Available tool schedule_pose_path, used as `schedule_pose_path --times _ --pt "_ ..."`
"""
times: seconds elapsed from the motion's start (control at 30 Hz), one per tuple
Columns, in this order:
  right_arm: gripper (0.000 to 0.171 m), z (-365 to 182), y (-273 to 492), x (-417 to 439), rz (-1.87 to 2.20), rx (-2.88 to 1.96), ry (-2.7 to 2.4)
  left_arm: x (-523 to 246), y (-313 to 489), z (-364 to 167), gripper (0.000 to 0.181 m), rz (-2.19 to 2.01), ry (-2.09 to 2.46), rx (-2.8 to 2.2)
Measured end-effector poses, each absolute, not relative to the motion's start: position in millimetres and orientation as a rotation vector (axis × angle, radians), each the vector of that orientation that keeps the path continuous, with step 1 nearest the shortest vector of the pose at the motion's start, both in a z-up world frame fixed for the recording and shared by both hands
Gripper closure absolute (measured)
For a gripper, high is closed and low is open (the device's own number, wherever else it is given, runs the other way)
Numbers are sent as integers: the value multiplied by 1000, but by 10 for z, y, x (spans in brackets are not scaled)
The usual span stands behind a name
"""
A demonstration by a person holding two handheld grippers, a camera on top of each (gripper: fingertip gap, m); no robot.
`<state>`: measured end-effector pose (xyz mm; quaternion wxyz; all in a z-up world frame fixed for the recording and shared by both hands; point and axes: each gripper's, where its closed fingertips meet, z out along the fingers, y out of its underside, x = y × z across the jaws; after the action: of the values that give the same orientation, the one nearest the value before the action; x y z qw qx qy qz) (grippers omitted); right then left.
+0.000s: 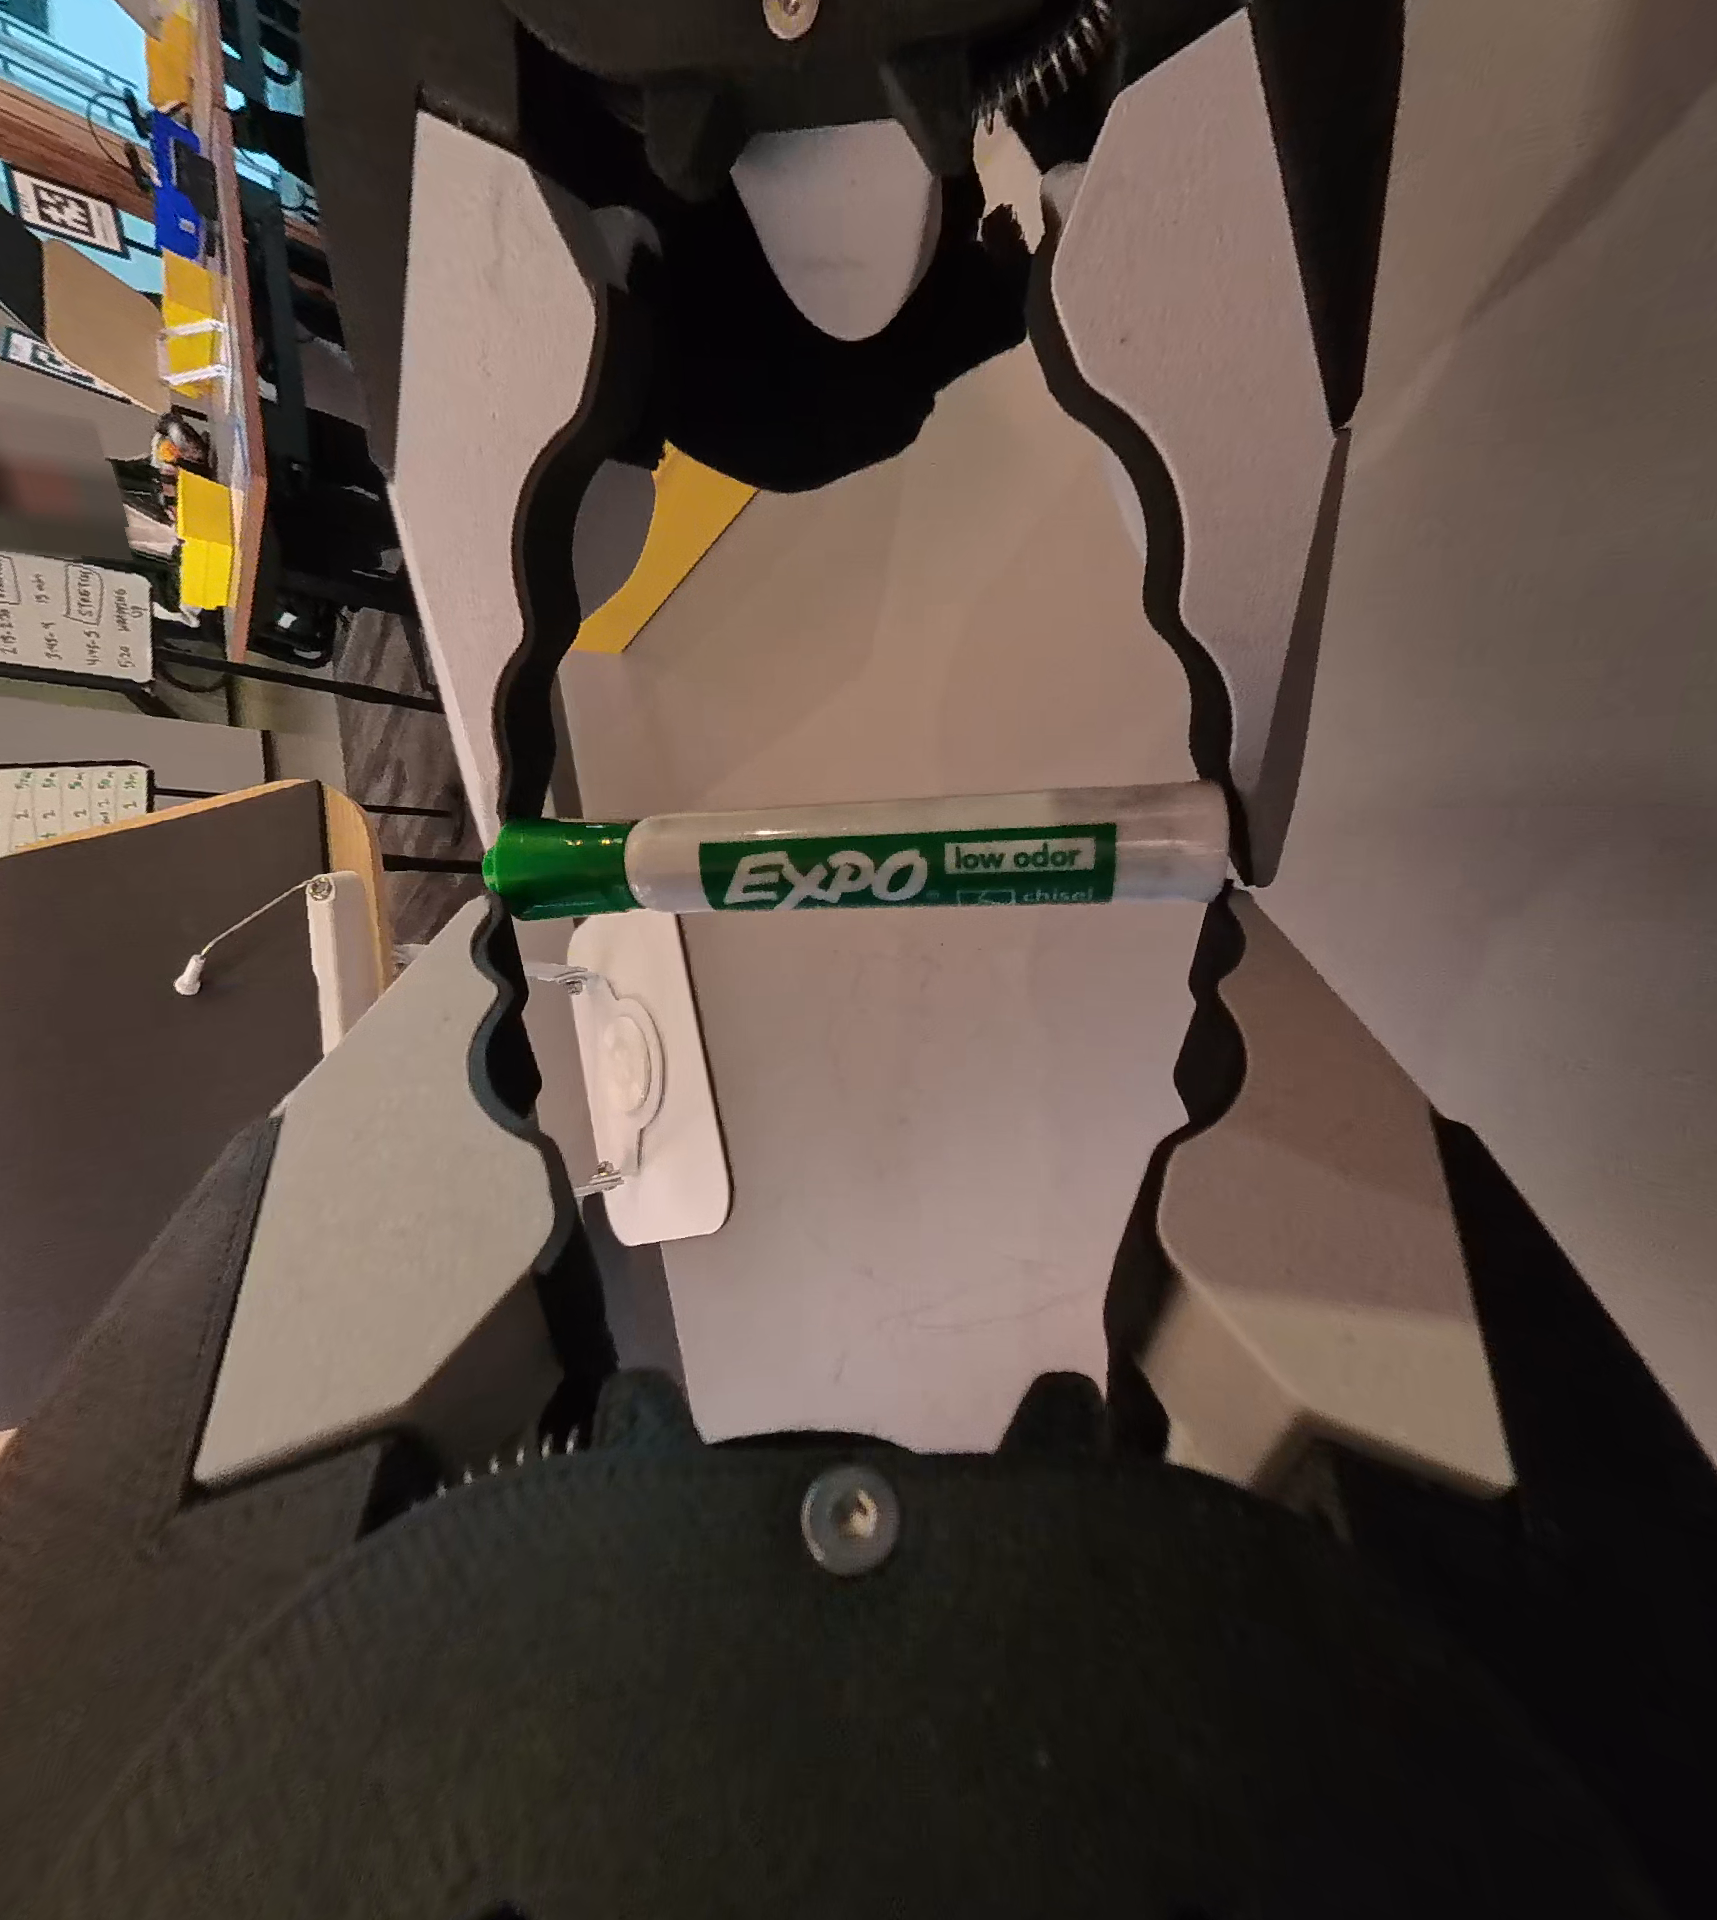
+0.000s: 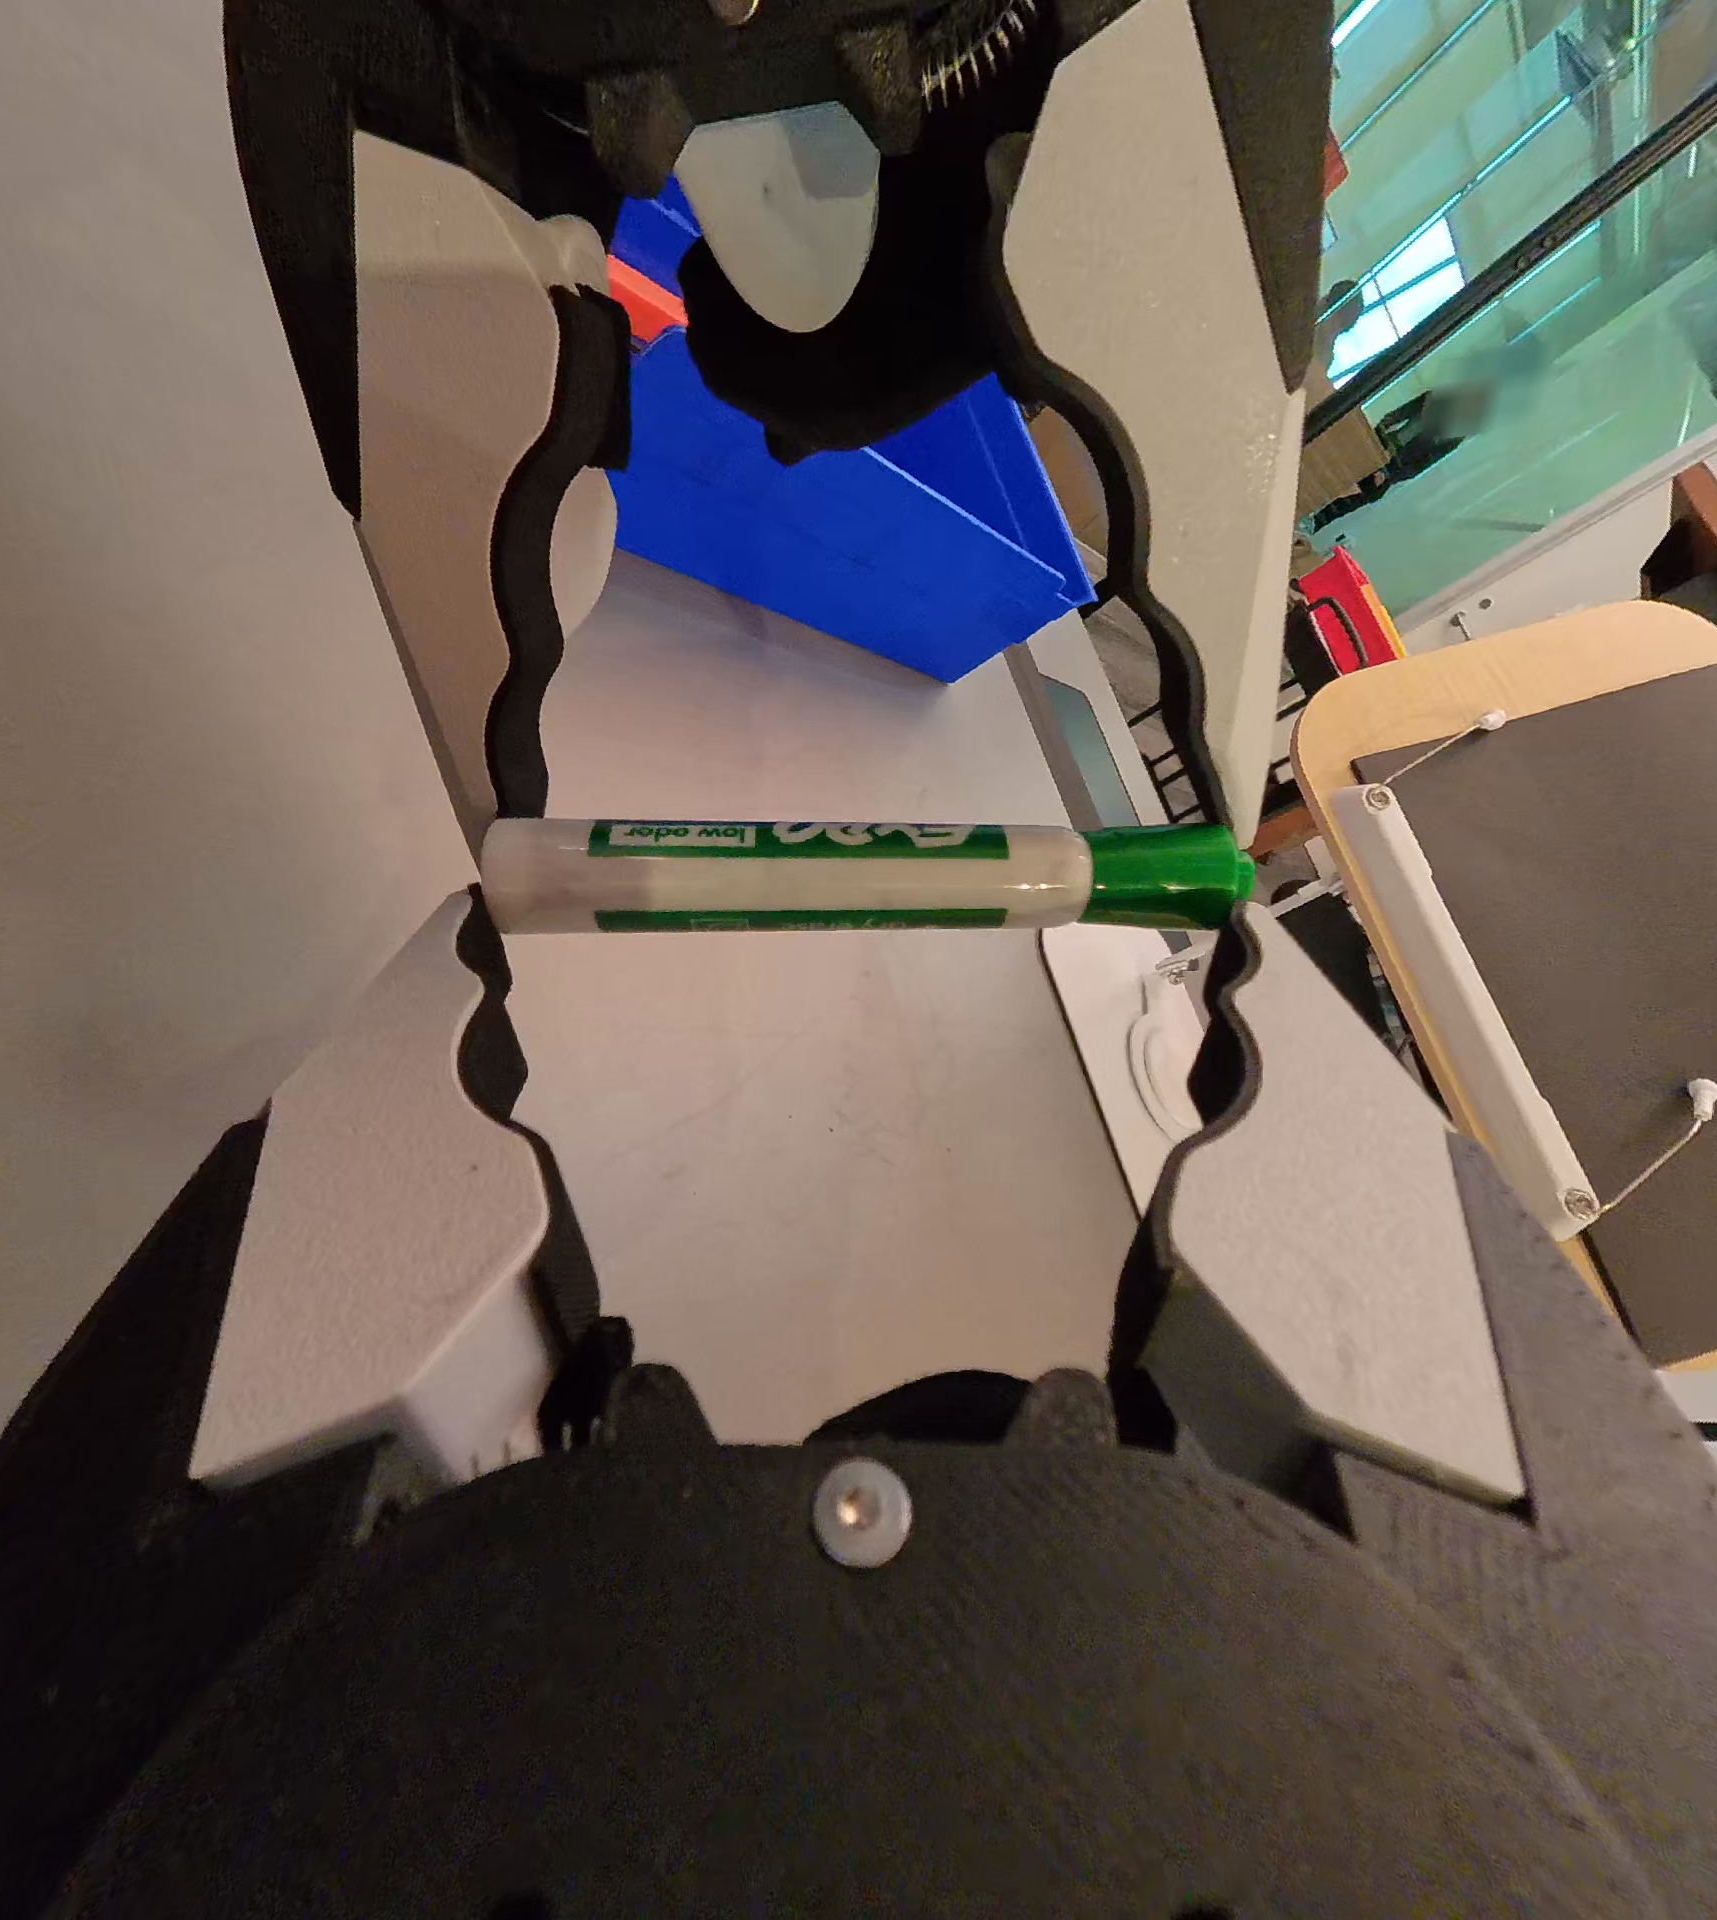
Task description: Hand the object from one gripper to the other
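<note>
Item 1: green-capped dry-erase marker with a clear grey barrel and green label (image 1: 859, 860) (image 2: 792, 871). I see it lying crosswise in mid-air above the white tabletop (image 1: 916, 1143), level, cap toward the black board.

Item 2: left gripper (image 1: 859, 935), black body, pale wavy-edged fingers. Jaws are spread about as wide as the marker is long, with the tips just beside the marker's two ends.

Item 3: right gripper (image 2: 856, 935), same build, facing the left one tip to tip. Its jaws are spread equally wide, tips also at the marker's ends.

I cannot tell which pair is actually clamping the marker, or whether both are.

Item 4: blue plastic bin (image 2: 833, 540), beyond the left gripper in my right wrist view.

Item 5: black board with pale wood edge (image 1: 106, 1039), beside the table.
</note>
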<state>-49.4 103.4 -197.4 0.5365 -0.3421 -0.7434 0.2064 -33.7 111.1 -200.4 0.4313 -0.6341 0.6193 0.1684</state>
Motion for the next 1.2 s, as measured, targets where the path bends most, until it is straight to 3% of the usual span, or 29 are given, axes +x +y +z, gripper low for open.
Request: schedule_pose_path --times 0.7,1.2 --pt "43 -1891 1040 -462 525 -813 -1746 -415 1159 -1834 57 331 1397 -1609" --pt "46 -1681 1176 -374 504 -818 -1652 -454 1116 -1366 57 -727 839 -1696"
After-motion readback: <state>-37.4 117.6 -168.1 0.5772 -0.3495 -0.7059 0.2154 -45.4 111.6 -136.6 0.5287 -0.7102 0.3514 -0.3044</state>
